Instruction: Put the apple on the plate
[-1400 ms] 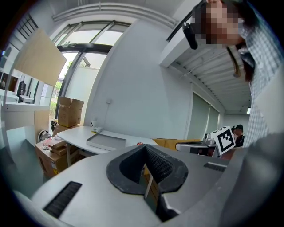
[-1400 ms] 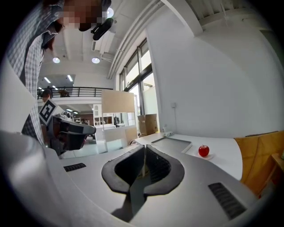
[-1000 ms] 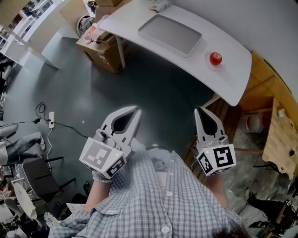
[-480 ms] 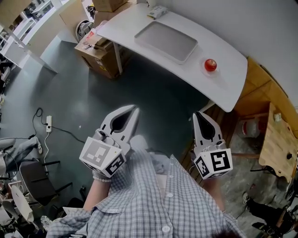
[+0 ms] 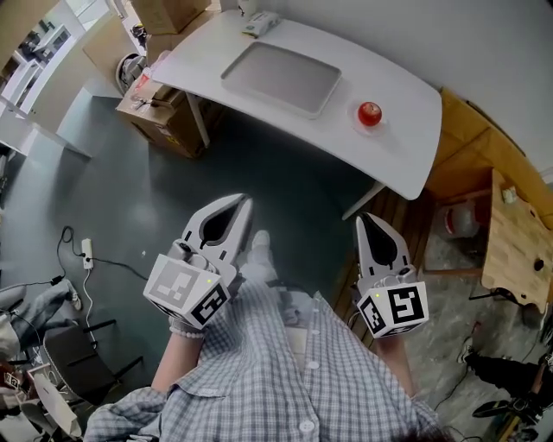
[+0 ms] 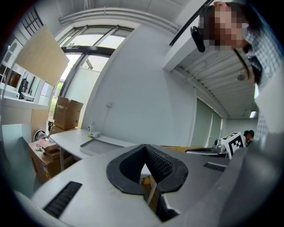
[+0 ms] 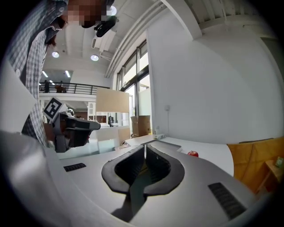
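A red apple (image 5: 370, 113) sits on the right part of the white table (image 5: 406, 147), also small in the right gripper view as the apple (image 7: 192, 154). The plate is a flat grey rectangular tray (image 5: 281, 76) to the apple's left, also seen in the left gripper view as the tray (image 6: 100, 144). Both grippers hang over the dark floor, well short of the table. My left gripper (image 5: 243, 200) is shut and empty, its tips meeting in the left gripper (image 6: 145, 146) view. My right gripper (image 5: 368, 219) is also shut with nothing in it, seen as the right gripper (image 7: 145, 145).
Cardboard boxes (image 5: 160, 99) stand by the table's left leg. A small box (image 5: 259, 23) lies on the table's far edge. Wooden furniture (image 5: 514, 246) stands at the right. A power strip with cable (image 5: 85, 252) lies on the floor at the left.
The table, tray and apple have slid left in the head view as I moved. Both grippers went along with me and stay shut.
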Demonstrator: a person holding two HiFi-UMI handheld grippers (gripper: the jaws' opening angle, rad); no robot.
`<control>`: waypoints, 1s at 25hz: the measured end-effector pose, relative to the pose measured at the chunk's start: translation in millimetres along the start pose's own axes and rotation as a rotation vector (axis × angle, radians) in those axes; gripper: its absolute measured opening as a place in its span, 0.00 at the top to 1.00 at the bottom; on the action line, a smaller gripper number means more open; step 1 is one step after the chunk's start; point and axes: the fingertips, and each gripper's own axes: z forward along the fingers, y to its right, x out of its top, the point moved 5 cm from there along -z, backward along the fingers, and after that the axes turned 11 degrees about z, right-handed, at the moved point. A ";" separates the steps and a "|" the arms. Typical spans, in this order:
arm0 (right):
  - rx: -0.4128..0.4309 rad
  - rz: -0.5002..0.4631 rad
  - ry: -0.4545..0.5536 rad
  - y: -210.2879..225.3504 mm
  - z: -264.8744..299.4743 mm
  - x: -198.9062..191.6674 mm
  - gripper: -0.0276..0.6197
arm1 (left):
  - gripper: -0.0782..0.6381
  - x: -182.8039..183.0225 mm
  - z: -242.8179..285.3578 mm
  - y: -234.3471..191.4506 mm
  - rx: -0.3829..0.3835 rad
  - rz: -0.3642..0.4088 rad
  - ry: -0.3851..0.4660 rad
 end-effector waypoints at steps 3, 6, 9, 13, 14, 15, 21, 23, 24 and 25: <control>-0.018 -0.004 -0.010 3.1 6.8 1.3 0.92 | 0.88 -0.2 10.8 -4.5 -0.023 0.006 -0.002; -0.025 -0.011 -0.011 6.7 19.1 2.7 0.92 | 0.88 -2.2 23.3 -13.8 -0.038 0.007 -0.008; -0.028 -0.008 -0.016 10.3 36.4 5.3 0.92 | 0.88 -1.5 37.2 -26.6 -0.047 0.021 -0.020; -0.031 -0.008 -0.028 11.5 66.0 13.3 0.92 | 0.88 6.0 57.0 -50.5 -0.064 0.021 -0.021; -0.031 -0.006 -0.028 11.6 73.4 14.9 0.92 | 0.88 7.4 61.6 -56.7 -0.068 0.020 -0.022; -0.032 -0.003 -0.028 11.5 80.8 16.0 0.92 | 0.88 8.1 66.0 -62.9 -0.071 0.020 -0.025; -0.052 0.006 -0.030 14.3 128.0 24.3 0.92 | 0.88 9.8 95.7 -104.3 -0.099 0.018 -0.044; -0.066 0.008 -0.030 15.8 141.9 27.7 0.92 | 0.88 10.9 106.3 -117.3 -0.112 0.017 -0.048; -0.073 0.010 -0.029 16.4 148.4 28.9 0.92 | 0.88 11.7 111.5 -123.5 -0.119 0.018 -0.049; -0.079 0.012 -0.028 16.9 154.5 29.6 0.92 | 0.88 12.8 116.6 -128.9 -0.127 0.023 -0.050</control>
